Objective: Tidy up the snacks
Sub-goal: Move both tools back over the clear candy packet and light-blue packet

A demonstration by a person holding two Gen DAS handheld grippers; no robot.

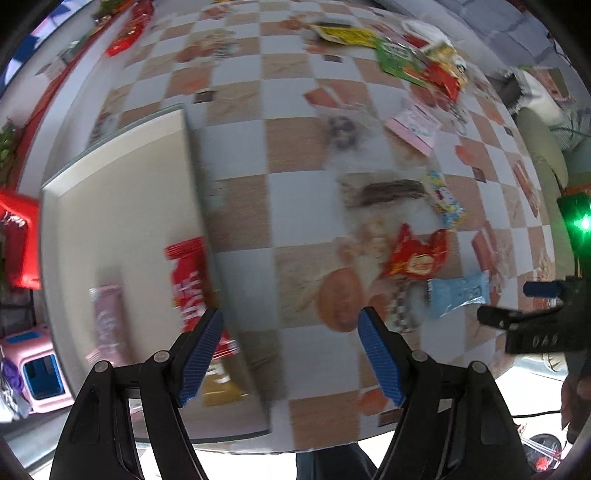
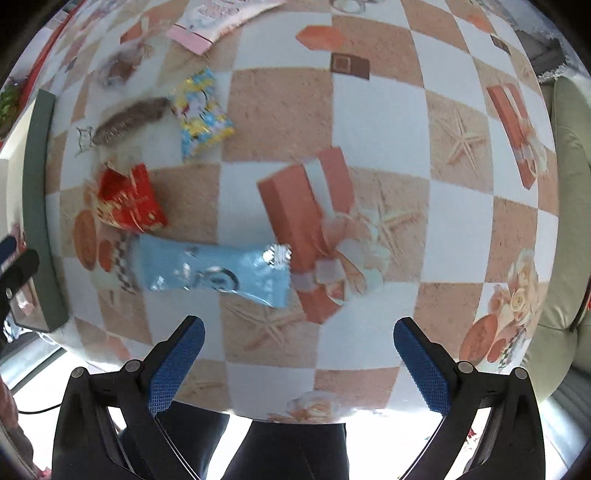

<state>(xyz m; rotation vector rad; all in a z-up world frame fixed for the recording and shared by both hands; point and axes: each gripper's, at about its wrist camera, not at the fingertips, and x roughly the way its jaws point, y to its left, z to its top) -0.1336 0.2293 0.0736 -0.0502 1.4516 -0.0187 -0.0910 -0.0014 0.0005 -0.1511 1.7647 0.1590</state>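
A cream tray (image 1: 110,206) lies on the checkered table at the left; it holds a red wafer bar (image 1: 188,284), a pink bar (image 1: 107,321) and a brown packet (image 1: 221,387). My left gripper (image 1: 290,354) is open and empty above the tray's right edge. On the table lie a light blue bar (image 2: 218,273), a red pouch (image 2: 129,201), a yellow-blue packet (image 2: 201,114) and a dark brown bar (image 2: 129,118). My right gripper (image 2: 299,360) is open and empty, just in front of the blue bar. It also shows in the left wrist view (image 1: 517,306).
More snacks lie far back on the table: a pink packet (image 1: 415,127), green and red packets (image 1: 417,64), a yellow packet (image 1: 347,35). The tray's dark edge (image 2: 38,206) shows at the left. A green sofa (image 2: 569,221) stands right of the table.
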